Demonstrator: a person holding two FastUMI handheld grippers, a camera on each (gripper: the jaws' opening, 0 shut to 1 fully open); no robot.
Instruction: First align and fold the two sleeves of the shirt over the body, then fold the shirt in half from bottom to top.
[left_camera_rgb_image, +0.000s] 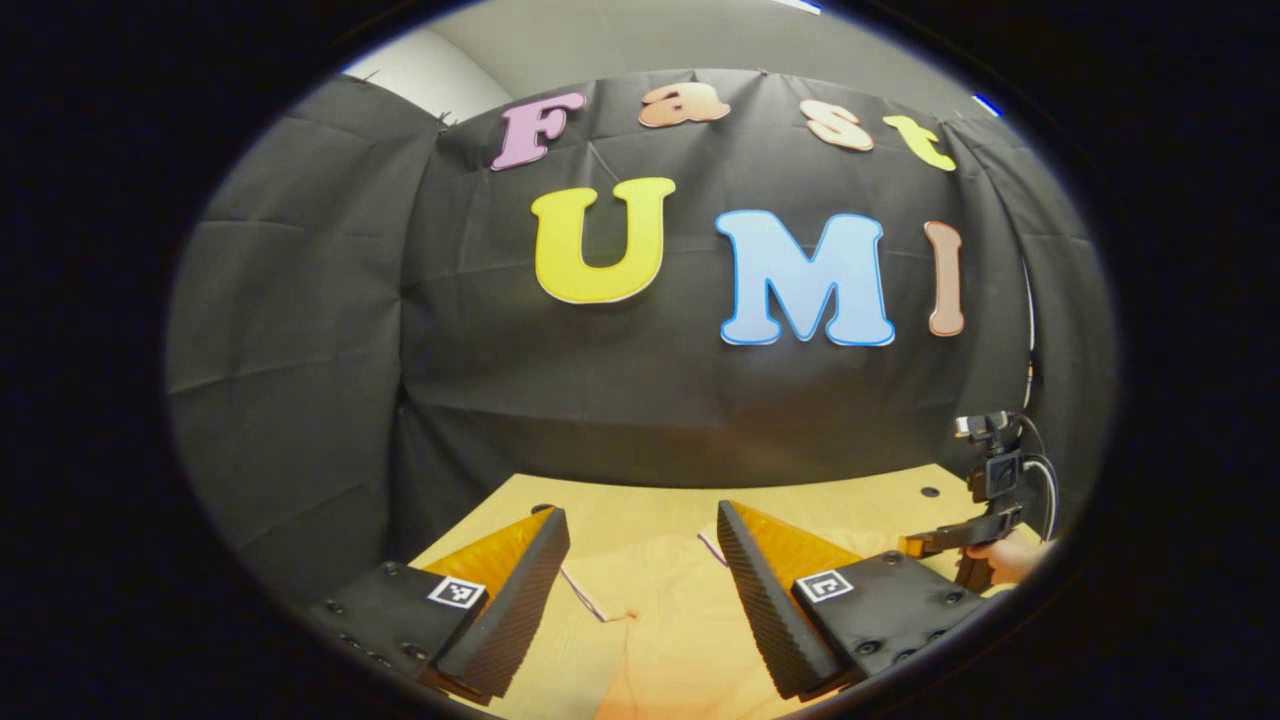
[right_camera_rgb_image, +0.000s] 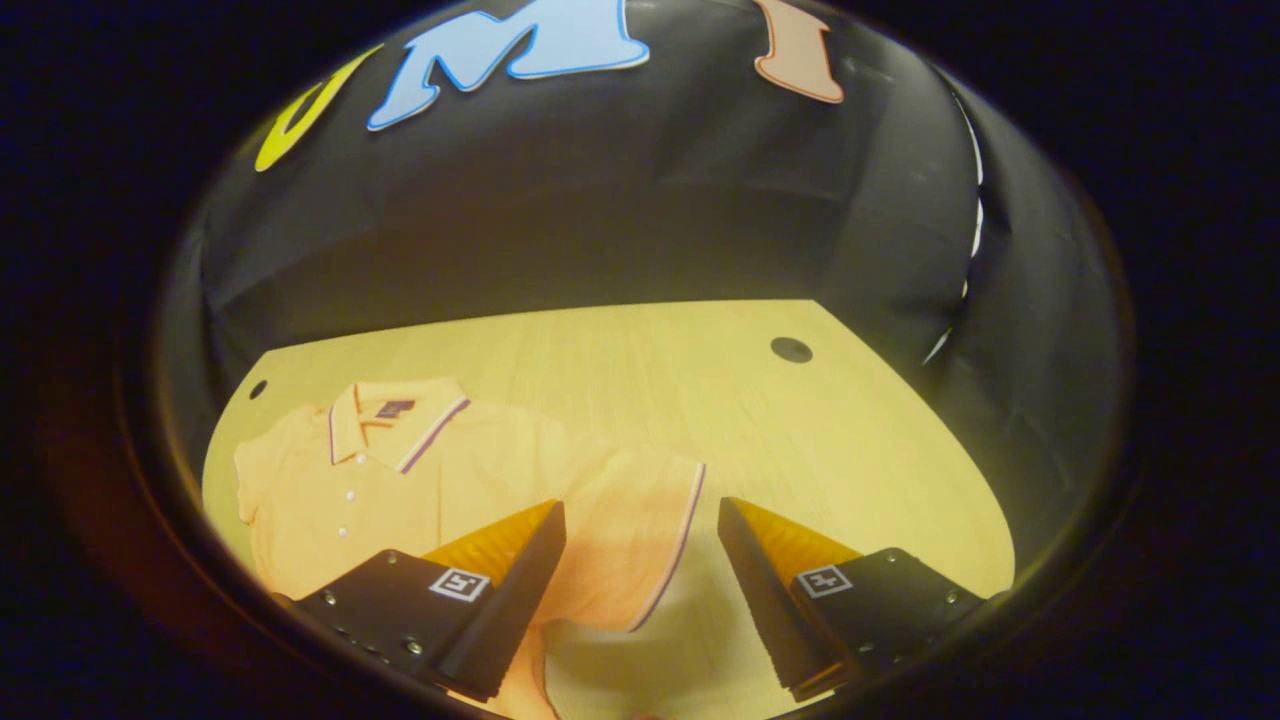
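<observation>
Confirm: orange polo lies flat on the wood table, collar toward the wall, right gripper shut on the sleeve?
Not shut. In the right gripper view the right gripper is open, its fingers apart over the sleeve. The rest holds: orange polo flat on the wood table, collar toward the wall.

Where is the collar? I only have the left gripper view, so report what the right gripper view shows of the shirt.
Observer: The shirt lies front up on the table, with its collar at the far end, toward the wall.
Operator: Report the sleeve nearest the right tongs.
Observer: That sleeve is spread outward, not folded over the body. Its striped cuff runs between the right tongs.
Operator: Tell me their state.
Observer: Open, fingers wide apart, gripping nothing. Whether they touch the cloth I cannot tell.
</observation>
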